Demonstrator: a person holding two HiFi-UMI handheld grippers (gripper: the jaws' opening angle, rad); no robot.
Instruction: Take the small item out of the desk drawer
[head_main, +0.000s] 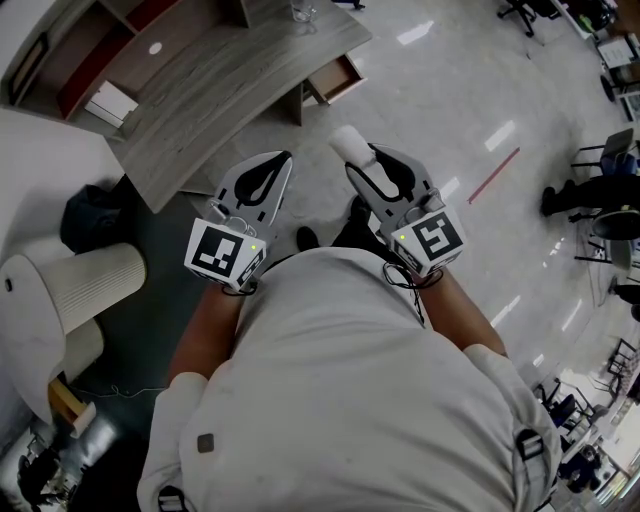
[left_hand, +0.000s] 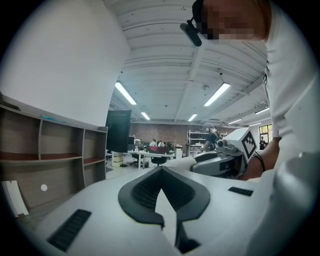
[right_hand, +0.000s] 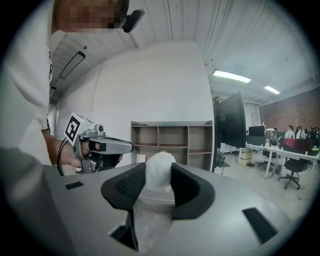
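My right gripper (head_main: 356, 152) is shut on a small white fluffy item (head_main: 349, 143), held up in front of the person's chest. In the right gripper view the item (right_hand: 159, 169) sits squeezed between the black pads (right_hand: 187, 187) and sticks out past them. My left gripper (head_main: 284, 160) is beside it on the left, with its jaws closed together and nothing between them (left_hand: 161, 172). The wooden desk (head_main: 215, 85) lies ahead to the upper left. Its drawer (head_main: 335, 78) stands pulled out at the desk's right end.
A shelf unit (head_main: 95, 50) stands behind the desk, and a glass (head_main: 303, 10) rests on the desk's far edge. A black bag (head_main: 92, 215) and pale ribbed seats (head_main: 95, 285) are at the left. Office chairs (head_main: 600, 210) stand at the right on glossy floor.
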